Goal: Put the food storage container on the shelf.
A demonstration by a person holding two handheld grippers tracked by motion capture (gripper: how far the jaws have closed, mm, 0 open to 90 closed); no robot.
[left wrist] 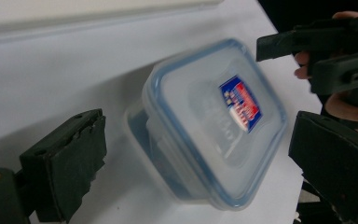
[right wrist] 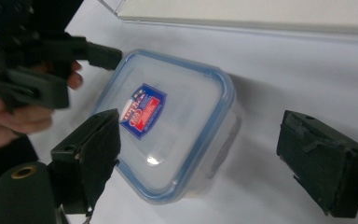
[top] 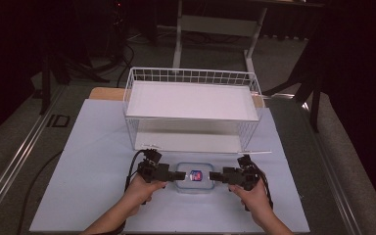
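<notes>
both jaws spread wide, grasping nothing: left gripper (top: 172, 174) and right gripper (top: 215, 176) flank the lidded container (top: 193, 177) from opposite ends, likely to steady it

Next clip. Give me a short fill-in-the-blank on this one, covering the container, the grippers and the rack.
1. The container lies between the two ____.
2. Its lid has a ____ rim.
3. Behind it stands a white wire ____.
4. The jaws of the left gripper and the right gripper are ____.

Missing words: grippers; blue; rack; open
</notes>
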